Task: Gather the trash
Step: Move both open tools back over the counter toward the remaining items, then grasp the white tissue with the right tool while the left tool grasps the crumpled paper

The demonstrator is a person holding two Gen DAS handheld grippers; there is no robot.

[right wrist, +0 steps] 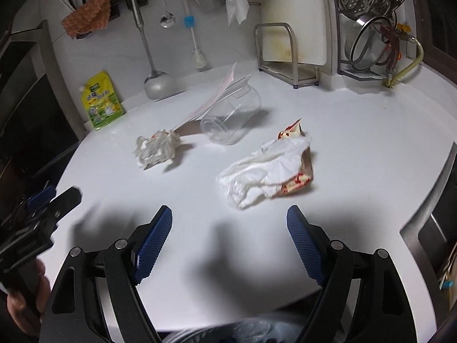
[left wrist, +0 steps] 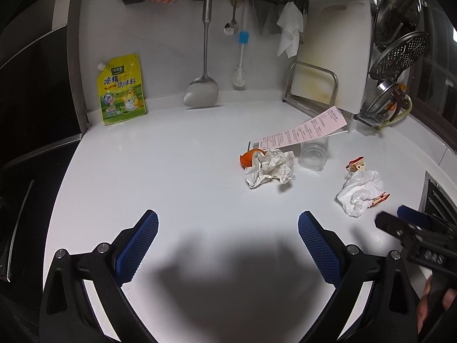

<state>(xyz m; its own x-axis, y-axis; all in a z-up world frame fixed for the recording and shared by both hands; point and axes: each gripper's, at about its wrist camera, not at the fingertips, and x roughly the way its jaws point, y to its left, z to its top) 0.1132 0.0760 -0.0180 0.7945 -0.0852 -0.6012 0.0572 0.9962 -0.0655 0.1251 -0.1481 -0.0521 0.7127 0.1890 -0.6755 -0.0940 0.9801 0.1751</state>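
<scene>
On the white counter lie a crumpled checked paper (left wrist: 270, 169) (right wrist: 156, 148) with an orange peel (left wrist: 250, 157) behind it, a clear plastic cup (left wrist: 314, 153) (right wrist: 232, 118) on its side, a long pink receipt (left wrist: 305, 128) (right wrist: 217, 95) resting on the cup, and a white tissue on a red snack wrapper (left wrist: 360, 191) (right wrist: 265, 171). My left gripper (left wrist: 228, 245) is open and empty, short of the crumpled paper. My right gripper (right wrist: 229, 240) is open and empty, just short of the tissue. Each gripper shows at the edge of the other's view.
A yellow seasoning pouch (left wrist: 121, 88) leans on the back wall at left. A spatula (left wrist: 202, 85), spoon and brush hang from a rail. A cutting board rack (left wrist: 312, 88) and pot-lid rack (left wrist: 397, 57) stand at back right. A sink edge (right wrist: 428, 223) lies right.
</scene>
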